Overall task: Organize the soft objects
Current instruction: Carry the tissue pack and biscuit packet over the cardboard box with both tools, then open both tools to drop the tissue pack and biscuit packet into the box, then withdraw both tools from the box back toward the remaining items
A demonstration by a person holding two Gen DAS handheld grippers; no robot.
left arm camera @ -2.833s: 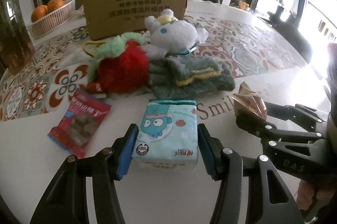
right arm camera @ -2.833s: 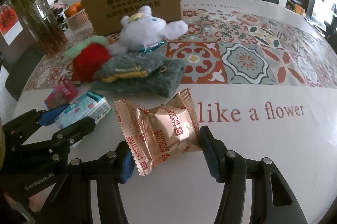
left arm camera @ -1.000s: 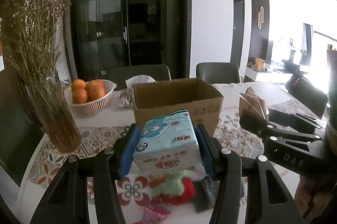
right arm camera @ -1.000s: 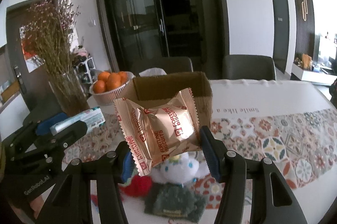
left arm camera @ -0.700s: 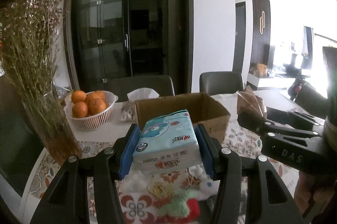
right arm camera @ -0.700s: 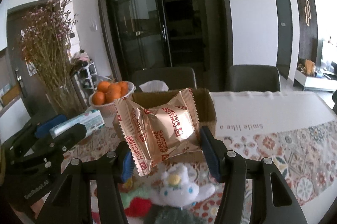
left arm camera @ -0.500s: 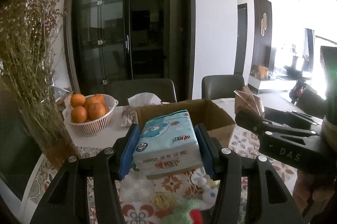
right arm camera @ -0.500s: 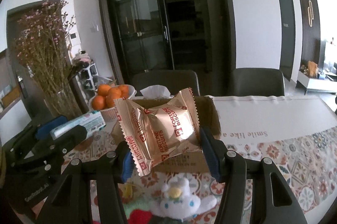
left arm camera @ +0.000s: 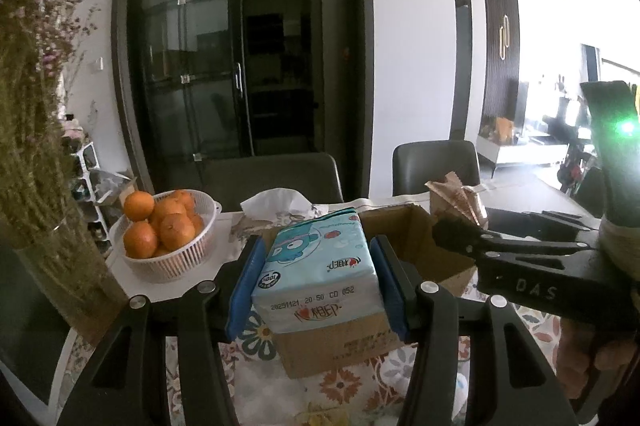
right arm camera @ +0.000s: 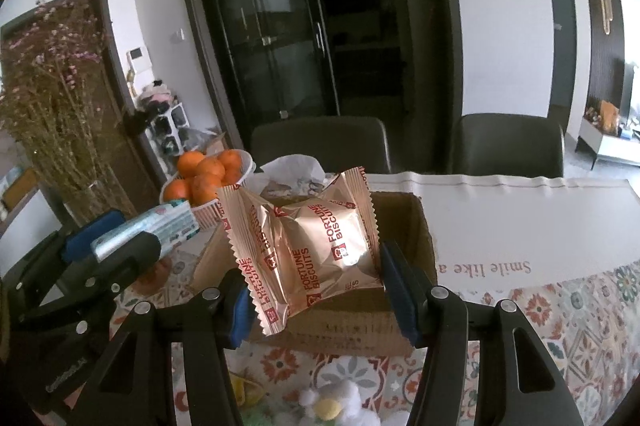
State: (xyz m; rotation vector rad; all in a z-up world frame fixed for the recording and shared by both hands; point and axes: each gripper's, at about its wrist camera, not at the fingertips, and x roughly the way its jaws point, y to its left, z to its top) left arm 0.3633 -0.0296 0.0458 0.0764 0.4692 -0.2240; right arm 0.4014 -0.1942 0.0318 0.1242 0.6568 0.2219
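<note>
Two claws clamped: left claw (left arm camera: 316, 278) on tissue pack (left arm camera: 316, 266), right claw (right arm camera: 316, 286) on biscuit packet (right arm camera: 308, 246).

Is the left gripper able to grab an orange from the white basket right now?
Probably not. The left gripper is shut on the blue tissue pack, so its jaws are full. The oranges sit uncovered in the basket, off to its side.
</note>
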